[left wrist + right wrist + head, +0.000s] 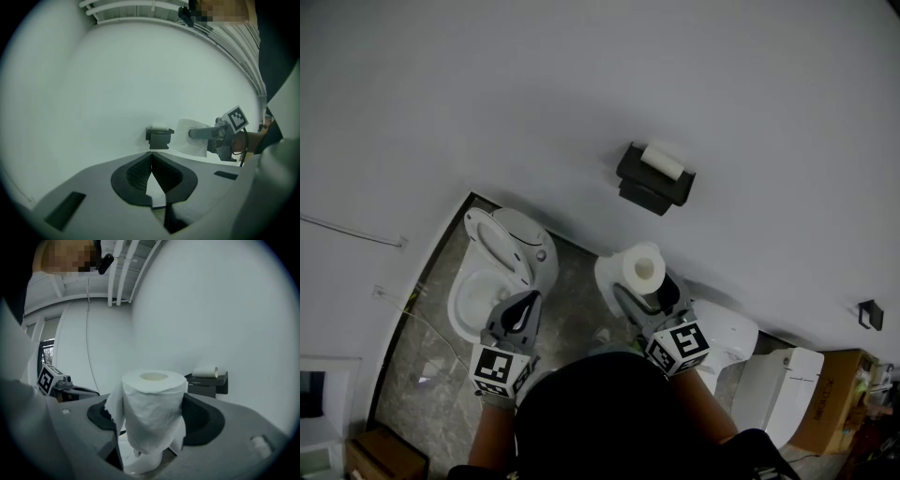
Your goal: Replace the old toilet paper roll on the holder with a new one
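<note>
A black wall holder (654, 178) carries a thin, nearly used-up roll (663, 160) on its top; it also shows in the left gripper view as the holder (159, 136) and in the right gripper view as the holder (210, 383) with the old roll (206, 372). My right gripper (645, 298) is shut on a full white toilet paper roll (637, 271), held upright between the jaws (151, 413), a loose sheet hanging below. My left gripper (518, 317) is shut with nothing in it (151, 161). Both are well short of the holder.
A white toilet (492, 267) with its lid up stands at the left, below the left gripper. A second white fixture (731, 337) and a white box (778, 389) are at the right, with a cardboard box (834, 398) beyond. The grey wall (581, 84) fills the far side.
</note>
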`<state>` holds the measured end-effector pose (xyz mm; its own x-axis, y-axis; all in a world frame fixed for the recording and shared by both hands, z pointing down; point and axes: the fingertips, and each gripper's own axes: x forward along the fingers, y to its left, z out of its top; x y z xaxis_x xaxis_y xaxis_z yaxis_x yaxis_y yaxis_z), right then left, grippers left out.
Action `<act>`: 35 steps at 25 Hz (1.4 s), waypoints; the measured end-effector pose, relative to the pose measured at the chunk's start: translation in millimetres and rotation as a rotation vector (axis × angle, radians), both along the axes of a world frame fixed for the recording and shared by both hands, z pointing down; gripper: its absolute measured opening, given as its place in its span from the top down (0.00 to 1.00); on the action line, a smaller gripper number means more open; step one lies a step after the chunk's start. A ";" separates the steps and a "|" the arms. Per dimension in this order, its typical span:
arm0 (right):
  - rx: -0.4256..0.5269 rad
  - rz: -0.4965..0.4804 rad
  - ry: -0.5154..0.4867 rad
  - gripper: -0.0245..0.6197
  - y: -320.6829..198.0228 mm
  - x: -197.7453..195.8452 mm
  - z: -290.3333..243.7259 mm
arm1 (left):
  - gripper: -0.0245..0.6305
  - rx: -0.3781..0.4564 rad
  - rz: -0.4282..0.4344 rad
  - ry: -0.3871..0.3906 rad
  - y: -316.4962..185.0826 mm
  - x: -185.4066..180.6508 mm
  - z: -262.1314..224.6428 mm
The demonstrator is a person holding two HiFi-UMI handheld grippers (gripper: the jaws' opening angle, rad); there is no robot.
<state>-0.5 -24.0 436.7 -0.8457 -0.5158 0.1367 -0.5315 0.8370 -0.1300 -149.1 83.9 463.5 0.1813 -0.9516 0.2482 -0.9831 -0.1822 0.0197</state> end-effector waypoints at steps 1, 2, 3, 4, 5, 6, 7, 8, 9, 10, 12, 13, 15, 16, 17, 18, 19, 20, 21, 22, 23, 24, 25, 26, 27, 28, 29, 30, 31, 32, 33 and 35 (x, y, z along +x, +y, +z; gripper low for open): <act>0.002 -0.001 0.006 0.39 -5.2 1.7 -0.2 | 0.94 0.001 0.001 -0.003 -7.2 1.3 -1.7; 0.000 -0.002 0.009 0.39 -12.6 3.9 0.5 | 0.94 0.002 0.001 -0.004 -16.9 2.9 -2.9; -0.003 -0.003 0.009 0.39 -23.3 7.0 1.7 | 0.94 0.001 0.000 -0.003 -29.8 5.1 -3.3; -0.008 -0.002 0.006 0.39 -35.7 10.6 3.0 | 0.94 -0.001 -0.002 -0.002 -44.0 7.6 -3.1; -0.014 0.001 0.000 0.39 -47.2 14.2 4.0 | 0.94 -0.003 -0.004 -0.001 -57.0 10.2 -3.2; -0.022 0.006 -0.008 0.39 -56.3 17.3 4.3 | 0.94 -0.004 -0.003 -0.004 -67.4 12.7 -4.1; -0.031 0.011 -0.014 0.39 -63.3 19.8 4.0 | 0.94 -0.003 0.001 -0.009 -75.6 15.2 -5.6; -0.040 0.014 -0.019 0.39 -68.9 21.7 3.4 | 0.94 -0.003 0.006 -0.014 -82.4 17.3 -7.1; -0.043 0.016 -0.021 0.39 -73.9 23.1 2.7 | 0.94 -0.004 0.009 -0.017 -88.5 18.9 -8.2; -0.041 0.014 -0.019 0.39 -78.6 24.3 1.9 | 0.94 -0.006 0.013 -0.021 -94.1 20.4 -9.1; -0.039 0.017 -0.013 0.39 -87.2 27.2 1.4 | 0.94 -0.010 0.020 -0.026 -104.1 23.3 -10.2; -0.043 0.022 -0.013 0.39 -91.0 28.9 1.7 | 0.94 -0.013 0.024 -0.027 -108.7 24.6 -10.5; -0.054 0.037 -0.013 0.39 -97.3 32.4 2.2 | 0.94 -0.016 0.036 -0.029 -117.1 27.3 -11.3; -0.056 0.044 -0.011 0.39 -100.0 34.0 1.9 | 0.94 -0.018 0.044 -0.029 -120.9 28.5 -11.9; -0.055 0.051 -0.007 0.39 -102.7 35.3 1.4 | 0.94 -0.019 0.054 -0.030 -124.8 29.5 -12.3; -0.052 0.059 -0.001 0.39 -105.5 36.3 0.9 | 0.94 -0.021 0.065 -0.032 -129.0 29.9 -12.4; -0.050 0.067 0.005 0.39 -108.4 36.9 0.8 | 0.94 -0.023 0.075 -0.032 -133.5 29.8 -11.8; -0.050 0.074 0.009 0.39 -111.1 37.2 1.2 | 0.94 -0.026 0.084 -0.030 -138.4 29.0 -10.5; -0.051 0.080 0.012 0.39 -113.5 37.3 1.8 | 0.94 -0.029 0.090 -0.025 -143.4 27.9 -8.6; -0.052 0.085 0.015 0.39 -115.7 37.2 2.8 | 0.94 -0.034 0.096 -0.018 -148.5 26.4 -6.6; -0.055 0.094 0.016 0.39 -117.9 37.3 4.0 | 0.94 -0.037 0.105 -0.014 -154.0 25.1 -5.3; -0.061 0.107 0.013 0.39 -120.1 37.8 5.4 | 0.94 -0.038 0.119 -0.013 -160.1 24.2 -5.1; -0.067 0.126 0.008 0.39 -122.3 38.5 6.2 | 0.94 -0.037 0.140 -0.016 -166.6 23.9 -5.6; -0.069 0.148 0.006 0.39 -124.5 39.5 5.9 | 0.94 -0.037 0.165 -0.020 -173.2 24.1 -6.1; -0.069 0.169 0.006 0.39 -126.7 40.5 5.1 | 0.94 -0.038 0.189 -0.023 -180.0 24.1 -6.5; -0.069 0.189 0.006 0.39 -128.8 41.4 4.6 | 0.94 -0.038 0.209 -0.025 -186.9 23.5 -7.0; -0.072 0.209 0.005 0.39 -130.7 42.1 4.4 | 0.94 -0.039 0.227 -0.027 -193.7 22.6 -7.8; -0.074 0.228 0.001 0.39 -132.6 42.9 4.0 | 0.94 -0.038 0.244 -0.029 -200.5 21.9 -8.9; -0.075 0.249 -0.004 0.39 -134.4 44.0 3.3 | 0.94 -0.037 0.262 -0.029 -207.4 21.6 -9.9; -0.077 0.271 -0.008 0.39 -136.1 45.6 2.7 | 0.94 -0.036 0.281 -0.029 -214.4 21.7 -10.5; -0.078 0.293 -0.010 0.39 -137.5 47.6 2.6 | 0.94 -0.034 0.300 -0.030 -221.5 22.1 -10.8; -0.078 0.337 -0.009 0.39 -139.6 52.2 3.2 | 0.94 -0.027 0.338 -0.033 -236.0 22.6 -11.0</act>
